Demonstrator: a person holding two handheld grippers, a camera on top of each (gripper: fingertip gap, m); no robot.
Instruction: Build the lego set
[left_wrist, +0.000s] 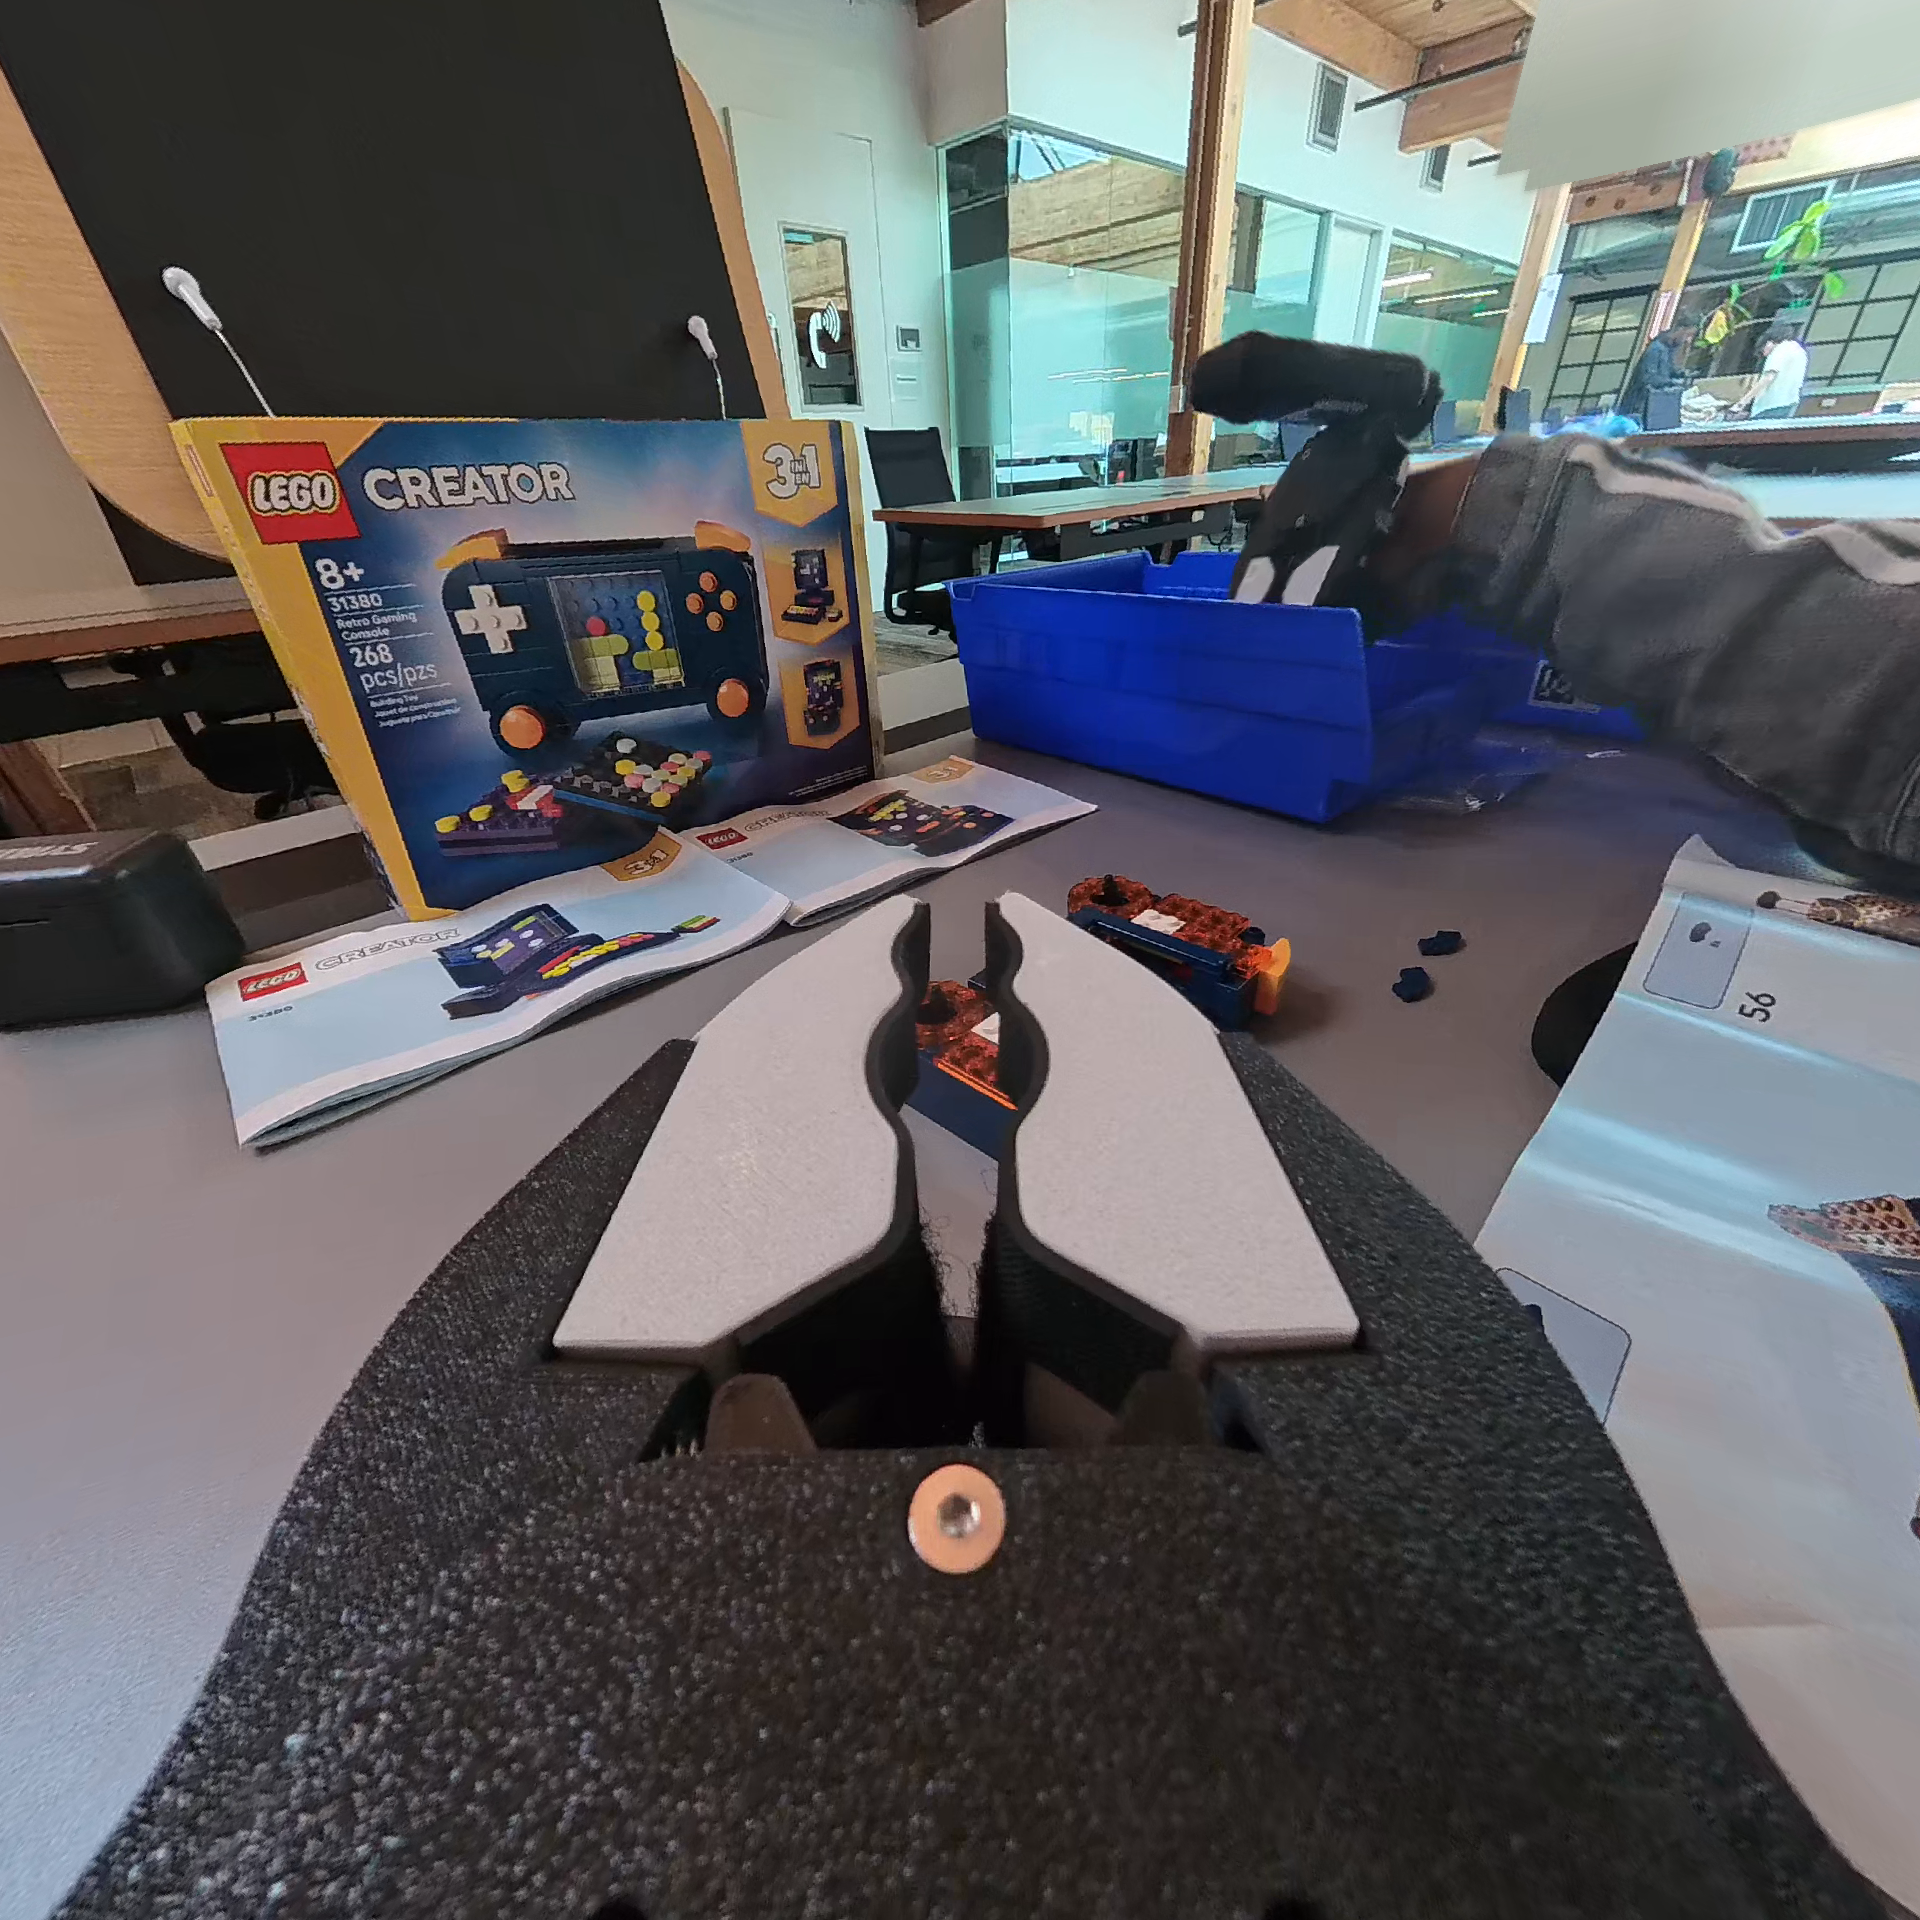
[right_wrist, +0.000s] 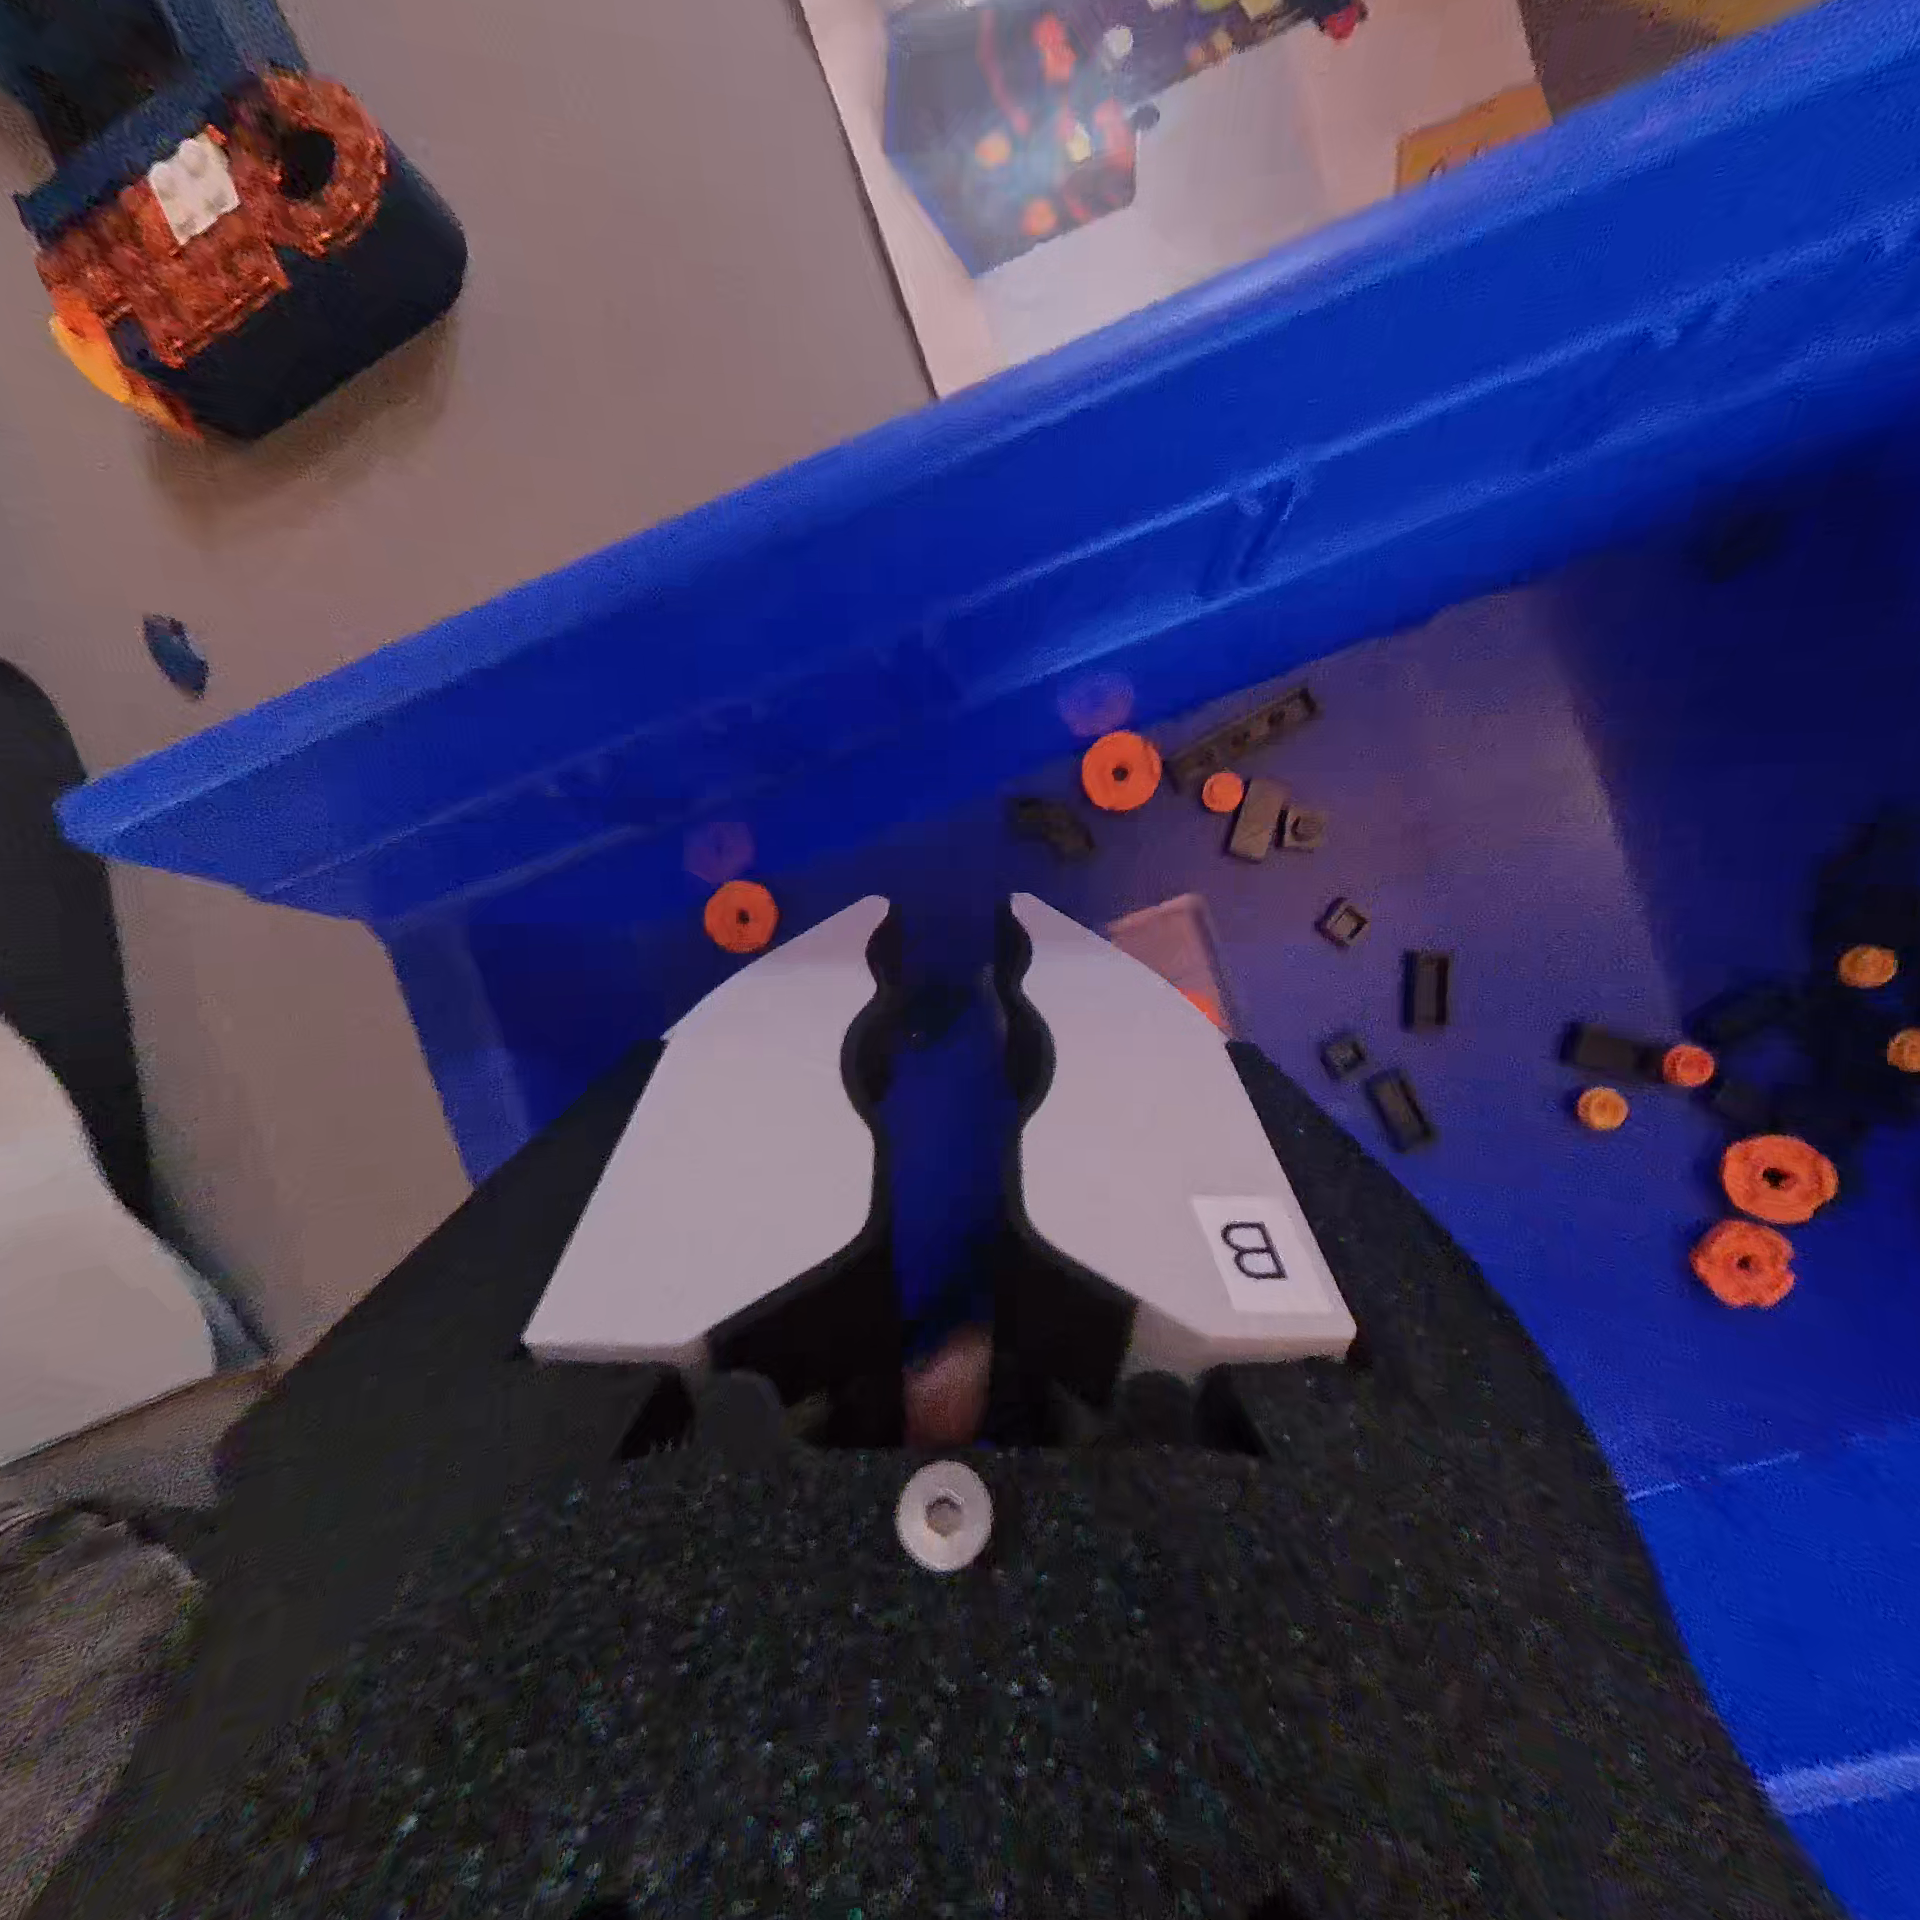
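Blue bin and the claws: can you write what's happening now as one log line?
right claw: open, inside blue bin, above loose pieces | left claw: nearly shut, empty, over lego model on table

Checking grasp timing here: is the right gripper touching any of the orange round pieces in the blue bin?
Apart. The right wrist view shows the right gripper open above the blue bin floor, nothing between its fingers; the nearest orange round piece lies clear of them.

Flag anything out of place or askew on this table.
Two small dark blue pieces lie loose on the grey table, outside the blue bin where the other loose parts sit. Nothing looks spilled or damaged.
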